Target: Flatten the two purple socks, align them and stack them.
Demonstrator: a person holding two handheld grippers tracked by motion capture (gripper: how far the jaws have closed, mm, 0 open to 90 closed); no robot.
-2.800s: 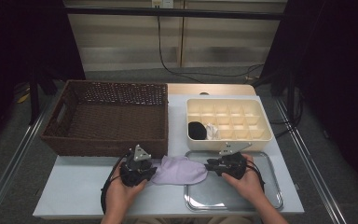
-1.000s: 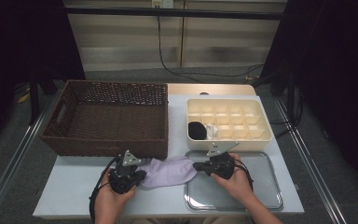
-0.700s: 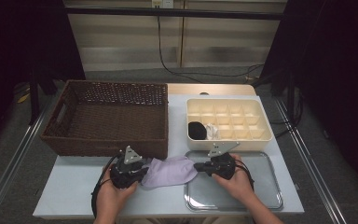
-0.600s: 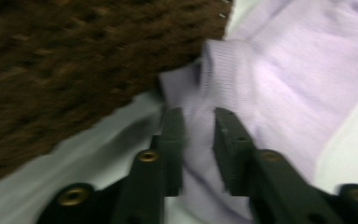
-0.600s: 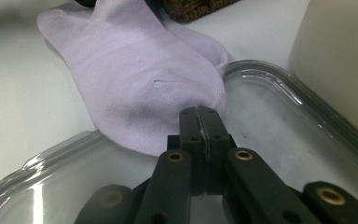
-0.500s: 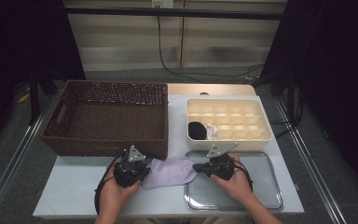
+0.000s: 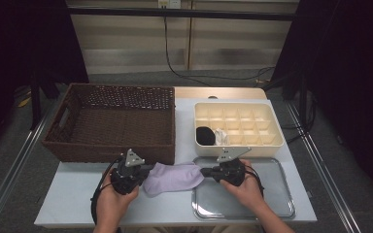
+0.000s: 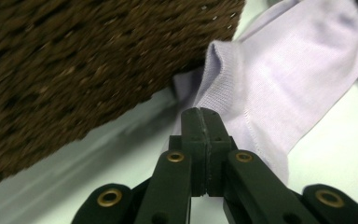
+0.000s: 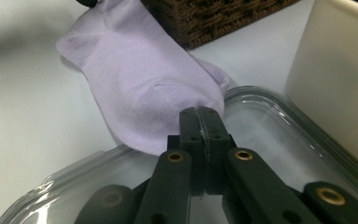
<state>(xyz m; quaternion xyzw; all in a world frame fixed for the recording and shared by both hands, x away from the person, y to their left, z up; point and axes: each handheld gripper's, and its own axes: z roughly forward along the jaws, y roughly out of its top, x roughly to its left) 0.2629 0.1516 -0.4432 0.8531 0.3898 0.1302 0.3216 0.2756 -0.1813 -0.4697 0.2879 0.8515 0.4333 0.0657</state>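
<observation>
Lilac sock (image 7: 172, 177) is stretched flat between your two grippers, left gripper (image 7: 143, 171) pinched tight on its cuff end, right gripper (image 7: 207, 172) clamped on its toe end.

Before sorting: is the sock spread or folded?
Spread: the lilac sock lies flat, stretched between left gripper and right gripper.

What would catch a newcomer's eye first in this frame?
The lilac sock at the table's near edge, stretched between the left tool and the right tool, each pinching one end. Behind it stand a dark wicker basket at left and a cream compartment tray at right.
</observation>
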